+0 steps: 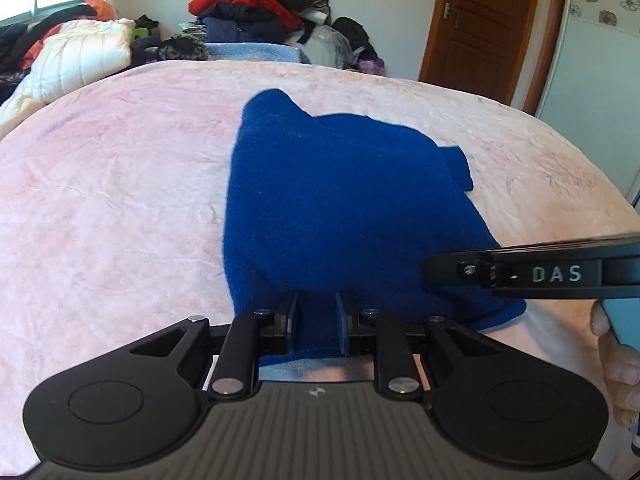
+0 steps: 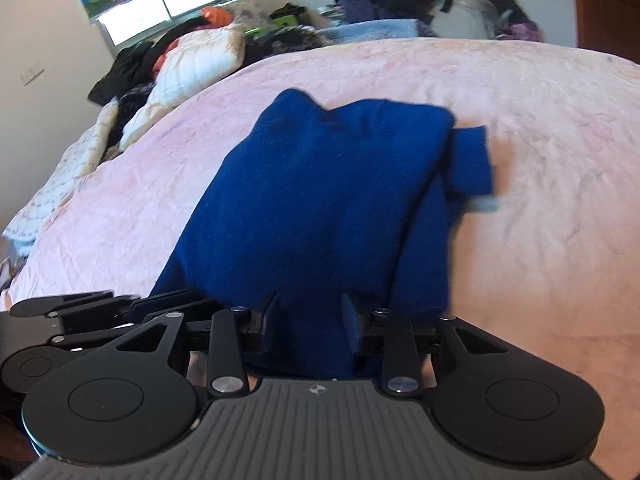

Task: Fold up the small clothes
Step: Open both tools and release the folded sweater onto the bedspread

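A small blue knit garment (image 1: pixel 340 200) lies on the pink bedspread (image 1: pixel 120 200), partly folded, with a sleeve or flap sticking out at its right. My left gripper (image 1: pixel 316 320) is shut on the garment's near edge, with blue cloth between its pads. My right gripper (image 2: pixel 310 320) is also shut on the near edge of the blue garment (image 2: pixel 320 200), a fold of cloth bunched between its fingers. The right gripper shows in the left wrist view (image 1: pixel 520 272) at the right, and the left gripper shows in the right wrist view (image 2: pixel 80 316) at the left.
A pile of clothes (image 1: pixel 256 8) and a white quilt (image 1: pixel 80 60) sit past the bed's far edge. A wooden door (image 1: pixel 480 28) stands at the back right. A window (image 2: pixel 160 8) is at the far left. The pink bedspread (image 2: pixel 540 160) spreads around the garment.
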`<state>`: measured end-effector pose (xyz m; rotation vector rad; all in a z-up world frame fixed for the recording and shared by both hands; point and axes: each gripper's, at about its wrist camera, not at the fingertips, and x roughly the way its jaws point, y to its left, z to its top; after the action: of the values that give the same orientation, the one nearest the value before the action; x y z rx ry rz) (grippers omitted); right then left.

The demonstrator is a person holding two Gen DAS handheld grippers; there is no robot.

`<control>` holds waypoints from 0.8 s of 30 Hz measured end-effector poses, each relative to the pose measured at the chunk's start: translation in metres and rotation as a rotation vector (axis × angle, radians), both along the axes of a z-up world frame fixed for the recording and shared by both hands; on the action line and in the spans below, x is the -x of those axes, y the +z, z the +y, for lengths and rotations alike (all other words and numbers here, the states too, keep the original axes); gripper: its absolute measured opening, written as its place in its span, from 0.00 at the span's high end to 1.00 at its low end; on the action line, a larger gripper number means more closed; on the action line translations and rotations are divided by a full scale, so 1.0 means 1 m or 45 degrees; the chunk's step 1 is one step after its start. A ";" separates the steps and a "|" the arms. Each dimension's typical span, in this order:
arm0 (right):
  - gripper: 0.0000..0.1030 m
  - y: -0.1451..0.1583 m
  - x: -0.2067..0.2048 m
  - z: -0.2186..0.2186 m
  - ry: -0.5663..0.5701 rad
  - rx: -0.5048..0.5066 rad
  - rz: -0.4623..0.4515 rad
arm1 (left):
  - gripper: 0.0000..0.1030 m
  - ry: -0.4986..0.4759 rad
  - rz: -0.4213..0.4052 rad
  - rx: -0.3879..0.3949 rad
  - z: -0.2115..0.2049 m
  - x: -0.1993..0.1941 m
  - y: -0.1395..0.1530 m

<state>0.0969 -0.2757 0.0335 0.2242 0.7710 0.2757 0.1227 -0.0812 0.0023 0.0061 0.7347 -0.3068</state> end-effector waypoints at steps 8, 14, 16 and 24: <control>0.50 -0.007 0.053 -0.004 -0.084 0.063 0.045 | 0.58 0.122 0.002 0.005 0.023 0.044 0.006; 0.37 -0.022 0.061 0.015 -0.103 0.114 0.019 | 0.49 0.124 -0.019 -0.078 0.007 0.057 -0.018; 0.26 -0.026 0.064 0.024 -0.087 0.167 -0.026 | 0.36 0.115 -0.031 -0.096 0.005 0.056 -0.021; 0.10 -0.041 0.078 0.029 -0.264 0.382 -0.112 | 0.16 0.160 -0.094 -0.115 0.009 0.058 -0.029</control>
<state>0.0186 -0.2469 -0.0077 0.0079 0.6863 -0.0278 0.0648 -0.0724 -0.0262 0.0562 0.6722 -0.1527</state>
